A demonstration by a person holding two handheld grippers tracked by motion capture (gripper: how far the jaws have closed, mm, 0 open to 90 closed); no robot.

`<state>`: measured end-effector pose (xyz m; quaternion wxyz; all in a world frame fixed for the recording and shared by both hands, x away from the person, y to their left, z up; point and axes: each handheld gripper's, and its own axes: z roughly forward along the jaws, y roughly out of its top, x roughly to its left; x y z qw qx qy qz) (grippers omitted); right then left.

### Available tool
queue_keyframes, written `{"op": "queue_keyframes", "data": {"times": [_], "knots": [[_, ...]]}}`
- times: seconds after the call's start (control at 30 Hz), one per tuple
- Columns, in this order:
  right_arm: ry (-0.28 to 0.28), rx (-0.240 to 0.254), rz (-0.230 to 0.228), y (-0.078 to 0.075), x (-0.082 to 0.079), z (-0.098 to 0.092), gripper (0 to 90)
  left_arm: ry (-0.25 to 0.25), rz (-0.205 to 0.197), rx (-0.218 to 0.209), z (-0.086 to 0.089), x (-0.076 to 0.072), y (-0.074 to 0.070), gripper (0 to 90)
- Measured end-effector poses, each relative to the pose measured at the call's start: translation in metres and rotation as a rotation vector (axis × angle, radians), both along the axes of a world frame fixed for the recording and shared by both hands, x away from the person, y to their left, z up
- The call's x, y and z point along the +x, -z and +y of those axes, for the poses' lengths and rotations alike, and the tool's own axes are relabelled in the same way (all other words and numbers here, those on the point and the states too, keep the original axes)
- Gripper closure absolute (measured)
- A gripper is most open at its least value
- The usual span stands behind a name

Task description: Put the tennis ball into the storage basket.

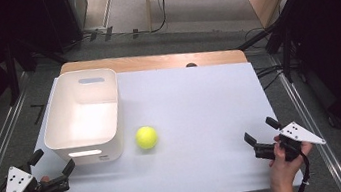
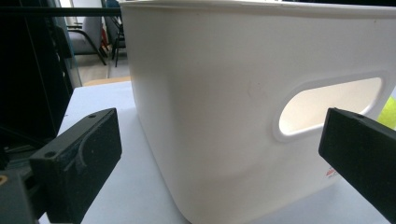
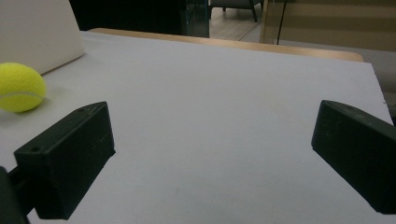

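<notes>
Toward the table's (image 1: 200, 107) left edge stands a white bin (image 1: 83, 118), with a yellow ball (image 1: 147, 137) just beside its near right corner. At the near left corner the left gripper (image 1: 52, 163) has its jaws spread, facing the bin's handle slot (image 2: 327, 105), seemingly without touching. Near the right edge, the right gripper (image 1: 260, 132) is spread, empty.

No text can be read anywhere. The white bin (image 2: 224, 116) carries a small red mark low on its wall, near the handle slot, partly hidden and too blurred to make out.
</notes>
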<state>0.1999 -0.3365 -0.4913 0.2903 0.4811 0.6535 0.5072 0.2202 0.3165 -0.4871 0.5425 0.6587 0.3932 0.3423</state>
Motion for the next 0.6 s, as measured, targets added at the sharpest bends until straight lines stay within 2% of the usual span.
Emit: {"op": "queue_keyframes", "data": {"times": [0.1,0.2,0.6], "knots": [[-0.008,0.004,0.003,-0.005,0.003,0.002,0.0,-0.003,0.0,0.004,0.0,0.0,0.0,0.0],[-0.023,-0.019,0.006,-0.012,0.006,0.004,0.0,-0.001,-0.002,0.003,-0.001,0.0,0.0,0.0],[-0.093,-0.048,0.019,-0.043,0.023,0.022,0.0,0.0,0.004,0.012,-0.002,0.0,0.0,0.0]]}}
